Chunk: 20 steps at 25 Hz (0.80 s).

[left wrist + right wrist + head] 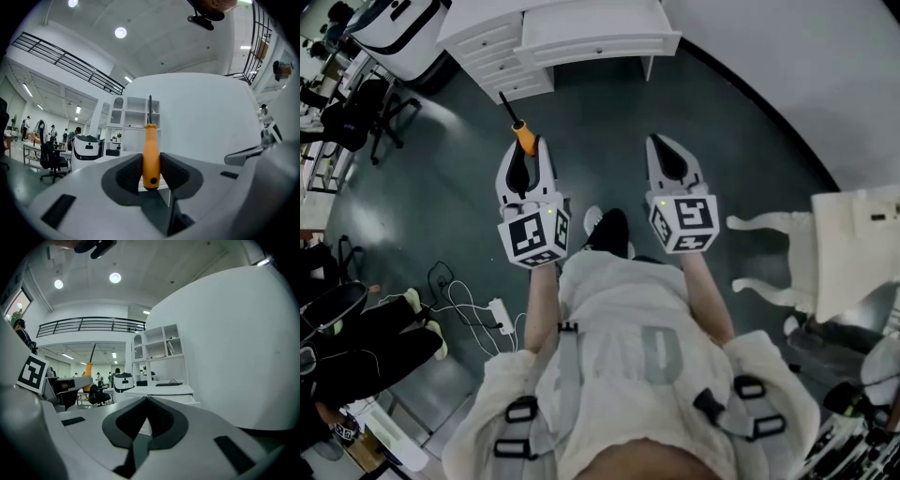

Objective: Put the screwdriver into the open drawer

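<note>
The left tongs (151, 165) are squeezed shut on the orange handle of the screwdriver (520, 133). Its thin dark rod sticks out past the tips and points ahead. The right tongs (146, 400) are closed with nothing in them (the two tips meet). Both tongs are side by side, a little apart, over the dark floor (609, 131). The white worktop (591, 23) with its drawers (502, 58) stands ahead of both tongs, well apart from the screwdriver. I cannot tell which drawer is open. A white chair (853, 248) is off to the right of the right tongs.
</note>
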Tool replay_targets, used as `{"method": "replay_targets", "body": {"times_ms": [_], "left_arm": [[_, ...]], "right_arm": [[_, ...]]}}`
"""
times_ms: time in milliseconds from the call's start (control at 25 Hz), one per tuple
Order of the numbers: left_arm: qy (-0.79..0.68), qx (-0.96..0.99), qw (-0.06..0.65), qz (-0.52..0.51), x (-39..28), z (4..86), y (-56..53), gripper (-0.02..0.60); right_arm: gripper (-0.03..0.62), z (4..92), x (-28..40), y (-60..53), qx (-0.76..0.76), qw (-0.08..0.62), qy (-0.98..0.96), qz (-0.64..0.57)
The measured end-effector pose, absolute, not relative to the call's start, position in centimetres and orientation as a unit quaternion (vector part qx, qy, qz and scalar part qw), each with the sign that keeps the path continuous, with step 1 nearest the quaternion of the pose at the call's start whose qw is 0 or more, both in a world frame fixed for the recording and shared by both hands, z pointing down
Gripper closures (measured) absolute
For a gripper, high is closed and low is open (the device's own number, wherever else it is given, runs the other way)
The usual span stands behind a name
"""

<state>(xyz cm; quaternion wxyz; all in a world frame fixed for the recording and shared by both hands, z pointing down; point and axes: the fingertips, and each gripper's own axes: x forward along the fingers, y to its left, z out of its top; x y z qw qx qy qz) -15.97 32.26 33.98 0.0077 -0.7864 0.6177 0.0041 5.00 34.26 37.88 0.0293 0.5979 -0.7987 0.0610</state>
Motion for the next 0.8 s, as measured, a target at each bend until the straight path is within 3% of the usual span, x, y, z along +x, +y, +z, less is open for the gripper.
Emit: {"method": "replay_targets", "body": {"times_ms": [800], "left_arm": [[0.596, -0.803, 0.023, 0.024, -12.2, 34.0, 20.0, 0.463]], "right_arm": [[0.589, 37.6, 7.5, 24.1, 0.607, 0.048, -0.794, 0.008]]}}
